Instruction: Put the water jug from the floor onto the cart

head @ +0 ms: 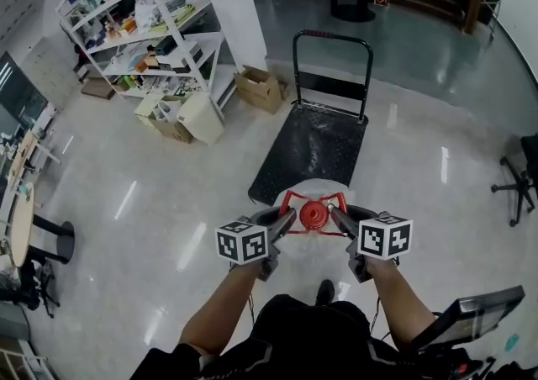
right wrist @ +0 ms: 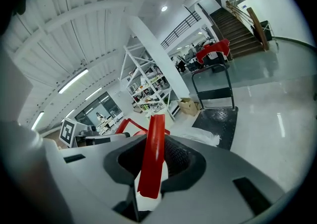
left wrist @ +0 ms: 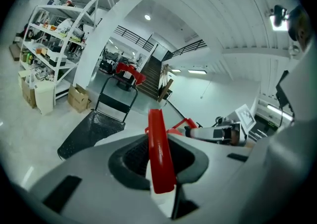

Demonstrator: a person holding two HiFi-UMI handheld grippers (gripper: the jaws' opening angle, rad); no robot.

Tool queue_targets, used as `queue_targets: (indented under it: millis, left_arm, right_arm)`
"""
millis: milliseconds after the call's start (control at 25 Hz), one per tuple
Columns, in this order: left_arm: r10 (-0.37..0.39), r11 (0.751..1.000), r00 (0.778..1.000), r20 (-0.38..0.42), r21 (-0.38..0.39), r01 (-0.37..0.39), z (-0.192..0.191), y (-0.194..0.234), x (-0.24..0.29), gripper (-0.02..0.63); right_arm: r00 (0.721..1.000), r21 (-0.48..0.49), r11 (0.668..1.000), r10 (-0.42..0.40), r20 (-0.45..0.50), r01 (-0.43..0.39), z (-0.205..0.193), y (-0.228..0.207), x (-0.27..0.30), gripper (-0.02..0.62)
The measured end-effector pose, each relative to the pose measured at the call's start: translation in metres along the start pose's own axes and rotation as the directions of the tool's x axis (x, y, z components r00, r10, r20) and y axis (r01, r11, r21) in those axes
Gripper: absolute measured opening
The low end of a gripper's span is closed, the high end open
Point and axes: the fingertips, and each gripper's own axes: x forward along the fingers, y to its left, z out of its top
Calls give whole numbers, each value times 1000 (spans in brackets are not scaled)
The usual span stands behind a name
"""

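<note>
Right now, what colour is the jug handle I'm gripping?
Red; the handle shows best in the left gripper view.

Head view looks steeply down from above; each gripper view peers close along its jaws (nearly level). All share the black flat-deck metal cart (head: 311, 147).

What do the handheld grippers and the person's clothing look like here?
Both the left gripper and right gripper are grey-bodied with dark jaws, each carrying a white cube of black square markers. The person wears a black top.
</note>
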Motion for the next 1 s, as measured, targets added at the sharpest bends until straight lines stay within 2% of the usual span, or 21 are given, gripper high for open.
queue_targets:
  millis: [240, 520, 760, 1000]
  left_arm:
    - [34, 999, 999, -4, -9, -34, 45, 43, 52, 66]
    - [-13, 1000, 1000, -20, -8, 13, 97, 106, 108, 66]
    - [-44, 999, 997, -63, -16, 43, 127, 173, 150, 66]
    - [-41, 999, 995, -86, -9, 40, 157, 231, 181, 66]
  right_arm:
    - [1000, -10, 1000, 16, -19, -16, 52, -40, 51, 83]
    - [999, 0, 999, -32, -27, 32, 109, -80, 121, 83]
    - [994, 23, 994, -106, -34, 107, 137, -111, 192, 83]
    - [993, 60, 992, -109, -42, 111, 165, -136, 251, 83]
